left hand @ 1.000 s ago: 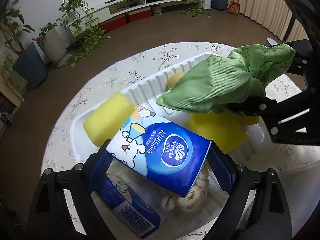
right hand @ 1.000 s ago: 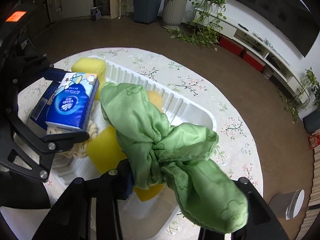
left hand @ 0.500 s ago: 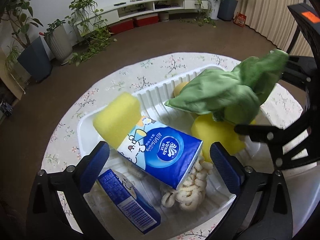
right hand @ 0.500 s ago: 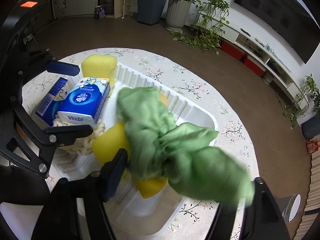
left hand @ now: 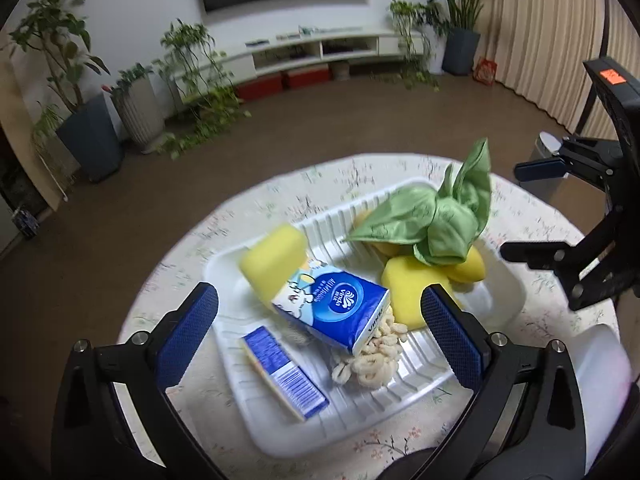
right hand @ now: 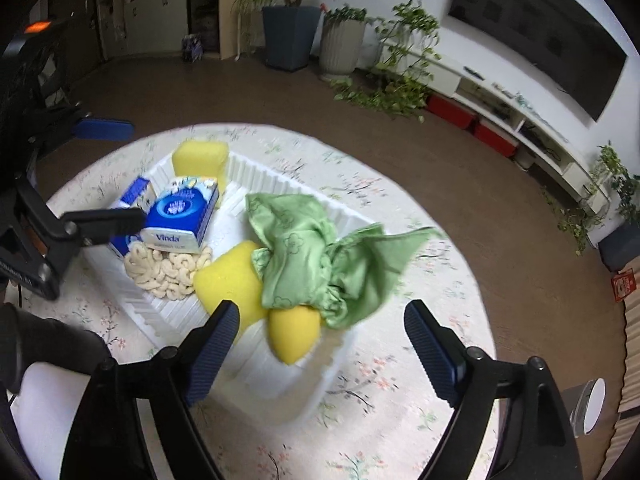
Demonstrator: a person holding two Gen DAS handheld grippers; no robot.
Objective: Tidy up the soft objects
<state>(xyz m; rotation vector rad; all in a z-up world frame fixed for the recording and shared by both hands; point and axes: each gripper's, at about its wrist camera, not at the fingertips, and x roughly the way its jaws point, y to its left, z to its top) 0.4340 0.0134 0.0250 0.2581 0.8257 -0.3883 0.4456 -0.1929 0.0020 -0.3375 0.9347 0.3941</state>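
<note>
A white ribbed tray [left hand: 400, 408] [right hand: 280, 184] holds the soft things. A blue tissue pack [left hand: 336, 304] [right hand: 180, 216] leans on a yellow sponge [left hand: 276, 260] [right hand: 200, 158], above a cream knobbly cloth [left hand: 372, 356] [right hand: 164, 272]. A second blue pack [left hand: 284, 372] lies flat beside them. The green cloth [left hand: 432, 216] [right hand: 304, 256] is draped loose over two more yellow sponges [left hand: 408, 284] [right hand: 228, 280]. My left gripper [left hand: 318, 296] [right hand: 116, 174] hangs open above the packs, holding nothing. My right gripper [right hand: 320, 312] [left hand: 528, 210] is over the cloth with jaws opening, its pads clear of it.
The tray sits on a round table [left hand: 180, 264] [right hand: 420, 360] with a flowered cover. Something white [left hand: 600, 380] is at the table's near edge, with a dark sleeve [right hand: 52, 344] beside it. A small grey bin [right hand: 588, 404] stands on the brown floor past the table.
The left jaws spread and let the tissue pack drop into the tray. The right jaws let go of the green cloth, which fell onto the sponges. Both grippers rose and pulled back.
</note>
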